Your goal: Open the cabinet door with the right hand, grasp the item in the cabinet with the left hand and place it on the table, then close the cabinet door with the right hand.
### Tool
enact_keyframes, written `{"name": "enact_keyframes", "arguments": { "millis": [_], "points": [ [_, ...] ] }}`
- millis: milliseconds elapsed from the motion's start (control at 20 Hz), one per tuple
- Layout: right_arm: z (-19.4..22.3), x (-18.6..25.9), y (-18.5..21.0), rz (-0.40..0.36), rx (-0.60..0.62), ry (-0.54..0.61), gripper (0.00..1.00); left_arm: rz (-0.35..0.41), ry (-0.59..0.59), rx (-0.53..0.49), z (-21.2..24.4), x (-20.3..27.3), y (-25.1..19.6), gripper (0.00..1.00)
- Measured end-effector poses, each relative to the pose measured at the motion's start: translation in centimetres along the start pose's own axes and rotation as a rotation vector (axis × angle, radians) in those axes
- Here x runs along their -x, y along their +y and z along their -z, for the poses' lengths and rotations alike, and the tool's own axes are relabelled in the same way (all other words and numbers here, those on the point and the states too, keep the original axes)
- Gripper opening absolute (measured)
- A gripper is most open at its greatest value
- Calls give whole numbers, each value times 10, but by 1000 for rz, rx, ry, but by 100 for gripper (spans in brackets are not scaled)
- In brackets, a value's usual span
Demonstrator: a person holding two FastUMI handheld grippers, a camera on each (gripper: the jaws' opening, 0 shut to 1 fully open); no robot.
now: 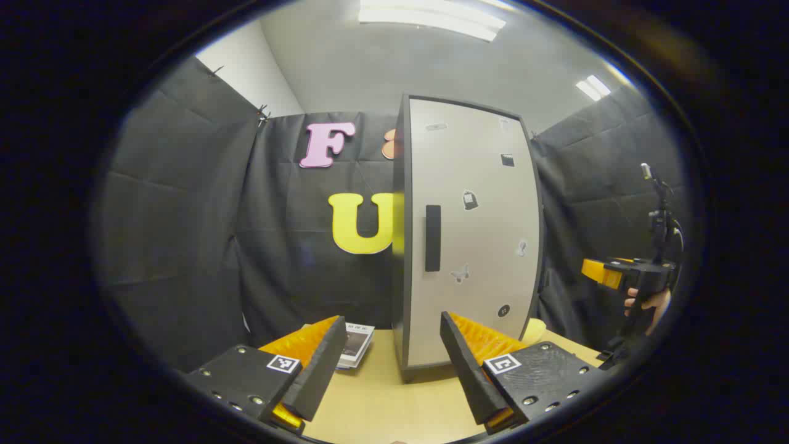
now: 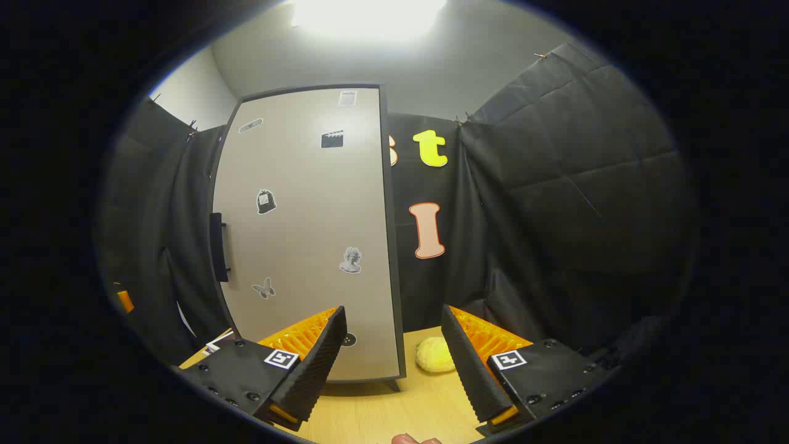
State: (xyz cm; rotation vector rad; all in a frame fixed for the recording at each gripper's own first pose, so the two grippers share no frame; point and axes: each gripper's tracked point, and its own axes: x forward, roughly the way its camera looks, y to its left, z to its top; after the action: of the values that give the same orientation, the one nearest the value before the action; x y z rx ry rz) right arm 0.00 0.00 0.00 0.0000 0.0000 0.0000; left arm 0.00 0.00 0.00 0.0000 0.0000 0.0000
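Standing upright on the wooden table, the cabinet has its pale door flat against the front, closed. A dark vertical handle sits on the door near its left edge, and small stickers are scattered over the panel, among them a butterfly and a bust. The item inside the cabinet cannot be seen behind the closed door.

In the left gripper view, the left gripper hangs low and near, in front of the cabinet's bottom left corner, its two fingers spread apart with nothing between them. A small stack of booklets lies on the table just left of the cabinet, close to the black curtain wall. Far to the right in the same view, a hand holds the other tool up in the air, well apart from the cabinet.

In the right gripper view, the right gripper faces the door's lower right part, its fingers also held wide and touching nothing. A yellow, rounded soft thing rests on the table just beside the cabinet's right bottom corner, showing between the two fingers. Neither gripper touches the handle or the door.
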Motion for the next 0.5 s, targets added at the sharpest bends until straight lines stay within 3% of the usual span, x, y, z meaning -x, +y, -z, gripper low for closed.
{"name": "enact_keyframes", "arguments": {
  "millis": [150,350,400,500],
  "points": [
    [-3,1,-1,2,2,2,97,-15,-1,24,-2,0,7,90],
    [-16,2,-1,9,15,-14,97,-33,3,50,-13,-1,21,95],
    [-18,2,1,7,18,-13,97,-44,2,49,-16,-1,25,90],
    [-21,2,6,-2,26,-10,98,-59,-1,53,-18,0,32,90]
  ]
}}
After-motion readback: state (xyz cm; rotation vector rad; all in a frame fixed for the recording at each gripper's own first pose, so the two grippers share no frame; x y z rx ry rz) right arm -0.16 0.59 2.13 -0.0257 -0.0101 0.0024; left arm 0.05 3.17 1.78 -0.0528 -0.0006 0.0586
